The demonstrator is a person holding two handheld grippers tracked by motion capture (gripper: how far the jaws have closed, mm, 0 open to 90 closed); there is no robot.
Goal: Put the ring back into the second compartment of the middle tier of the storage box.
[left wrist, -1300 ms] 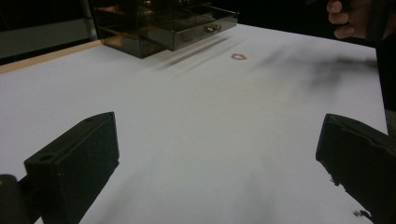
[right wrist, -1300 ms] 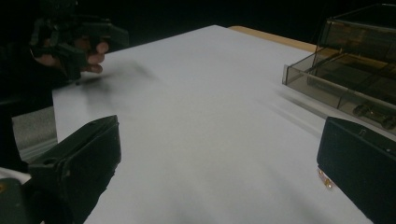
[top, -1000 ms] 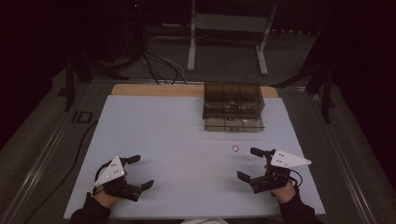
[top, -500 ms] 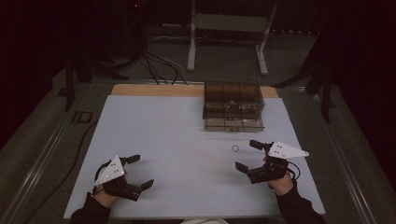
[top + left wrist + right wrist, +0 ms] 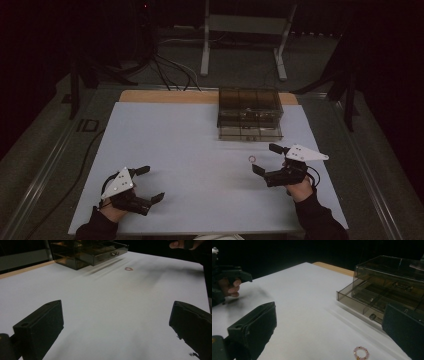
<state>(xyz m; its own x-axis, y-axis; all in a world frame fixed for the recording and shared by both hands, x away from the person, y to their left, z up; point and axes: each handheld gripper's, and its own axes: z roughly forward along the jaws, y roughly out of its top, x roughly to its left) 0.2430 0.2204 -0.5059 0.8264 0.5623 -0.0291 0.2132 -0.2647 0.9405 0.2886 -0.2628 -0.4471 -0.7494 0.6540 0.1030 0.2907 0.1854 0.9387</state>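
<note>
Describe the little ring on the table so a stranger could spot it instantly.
Start at the smoky clear drawer box at the far edge of the white table. In front of its open bottom drawer, just ahead of the right tongs, lies a bead ring, pink, tiny, the only loose item there.

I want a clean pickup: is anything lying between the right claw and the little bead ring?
Nothing visible does. The right claw is open and faces the bead ring across bare white table. The drawer box stands farther back, off that path.
</note>
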